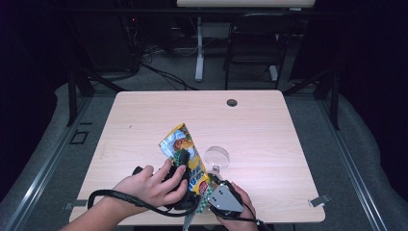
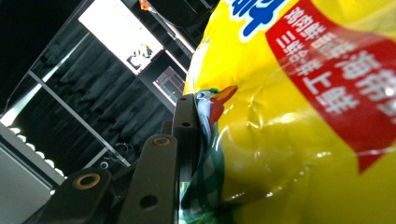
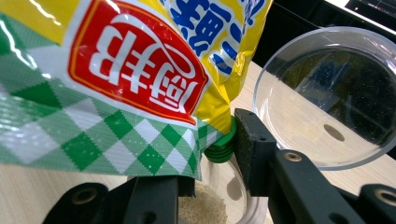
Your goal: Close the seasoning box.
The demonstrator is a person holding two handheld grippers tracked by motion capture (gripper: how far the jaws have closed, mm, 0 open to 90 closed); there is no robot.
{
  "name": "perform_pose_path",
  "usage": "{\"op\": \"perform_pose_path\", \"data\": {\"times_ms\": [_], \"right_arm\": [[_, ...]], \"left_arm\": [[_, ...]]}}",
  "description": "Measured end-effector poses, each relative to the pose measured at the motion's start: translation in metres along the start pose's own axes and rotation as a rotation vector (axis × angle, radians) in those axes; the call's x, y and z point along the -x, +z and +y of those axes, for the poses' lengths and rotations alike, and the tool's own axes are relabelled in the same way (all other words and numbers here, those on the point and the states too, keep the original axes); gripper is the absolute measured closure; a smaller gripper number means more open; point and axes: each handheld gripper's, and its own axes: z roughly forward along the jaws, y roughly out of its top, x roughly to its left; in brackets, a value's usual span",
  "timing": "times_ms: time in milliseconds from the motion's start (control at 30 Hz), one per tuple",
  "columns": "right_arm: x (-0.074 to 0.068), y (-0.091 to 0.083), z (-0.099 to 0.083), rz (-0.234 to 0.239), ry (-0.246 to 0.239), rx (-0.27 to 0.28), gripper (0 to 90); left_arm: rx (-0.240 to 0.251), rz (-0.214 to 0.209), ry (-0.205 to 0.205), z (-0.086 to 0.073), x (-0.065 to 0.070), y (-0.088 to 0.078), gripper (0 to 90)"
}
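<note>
Left gripper (image 1: pixel 184 161) pinching the yellow pouch (image 1: pixel 185 154), right gripper (image 3: pixel 219 140) clamped on its green spout (image 3: pixel 219 145): steady tilting should keep powder falling into the clear bowl (image 3: pixel 327 98).

The far half and both side strips of the pale wooden table (image 1: pixel 144 120) lie open for a pass. Near the front edge, the upright yellow foil snack bag (image 1: pixel 185 151) and, just right, the clear round plastic bowl (image 1: pixel 217 156) block the middle

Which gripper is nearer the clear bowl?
Right. The right gripper sits just below the clear bowl, at the yellow bag bottom; the left gripper grips the bag farther left.
</note>
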Motion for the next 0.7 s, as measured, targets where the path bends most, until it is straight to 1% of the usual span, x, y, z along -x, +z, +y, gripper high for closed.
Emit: {"op": "perform_pose_path", "data": {"times_ms": [33, 367, 433, 700], "right_arm": [[0.0001, 0.0001, 0.0001, 0.001, 0.005, 0.001, 70.5], [-0.0001, -0.0004, 0.0005, 0.005, 0.001, -0.007, 70.5], [-0.0004, -0.0002, 0.0004, 0.003, 0.006, 0.000, 70.5], [-0.0003, -0.0001, 0.0002, 0.003, 0.005, 0.000, 70.5]], "left_arm": [[-0.001, 0.000, 0.001, 0.0001, 0.0000, 0.0000, 74.0], [-0.003, -0.001, 0.002, 0.0002, -0.0001, -0.0001, 73.9], [0.002, -0.002, -0.004, 0.0000, 0.0001, 0.0002, 73.9], [-0.003, -0.003, -0.004, 0.0000, 0.0006, 0.0001, 73.9]]}}
